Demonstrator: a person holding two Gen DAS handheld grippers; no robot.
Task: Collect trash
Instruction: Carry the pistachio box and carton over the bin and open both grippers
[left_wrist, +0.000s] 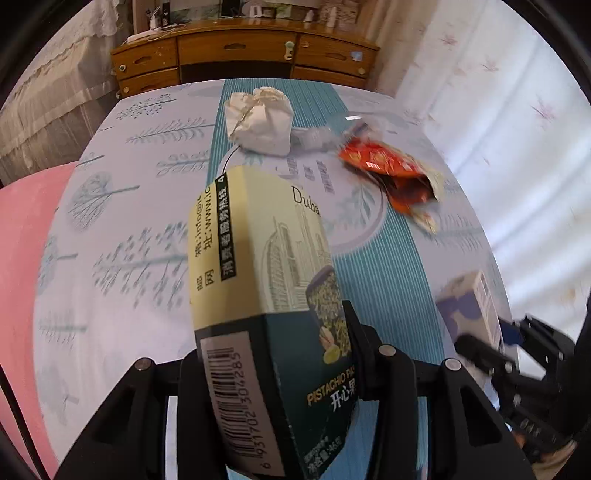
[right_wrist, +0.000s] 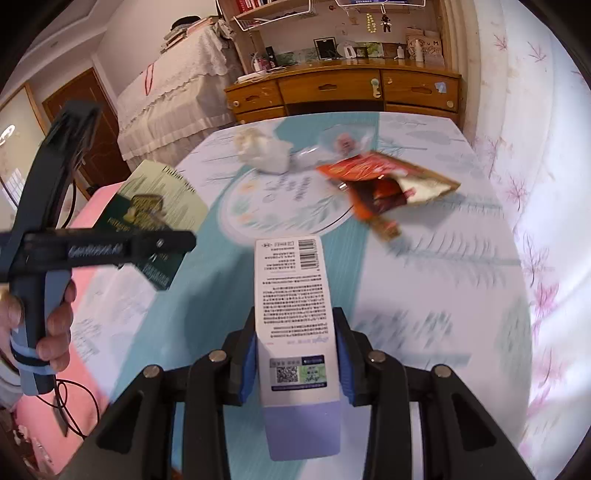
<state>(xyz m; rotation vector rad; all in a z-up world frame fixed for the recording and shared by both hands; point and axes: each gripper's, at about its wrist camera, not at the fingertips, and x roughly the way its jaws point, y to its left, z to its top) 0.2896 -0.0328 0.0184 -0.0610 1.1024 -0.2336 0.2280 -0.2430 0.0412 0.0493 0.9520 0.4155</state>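
Observation:
My left gripper (left_wrist: 273, 350) is shut on a green and cream pistachio chocolate box (left_wrist: 258, 266), held above the table; it also shows in the right wrist view (right_wrist: 162, 206). My right gripper (right_wrist: 295, 354) is shut on a white and lilac carton (right_wrist: 293, 314), which also shows at the right edge of the left wrist view (left_wrist: 471, 306). On the table lie a crumpled white paper wad (left_wrist: 260, 120), a clear plastic wrapper (left_wrist: 325, 134) and a torn red snack bag (left_wrist: 395, 173).
The table wears a pale cloth (left_wrist: 122, 229) with tree prints and a teal stripe. A wooden dresser (left_wrist: 236, 62) stands beyond it. A pink surface (left_wrist: 22, 240) lies to the left, a floral curtain (left_wrist: 517, 110) to the right.

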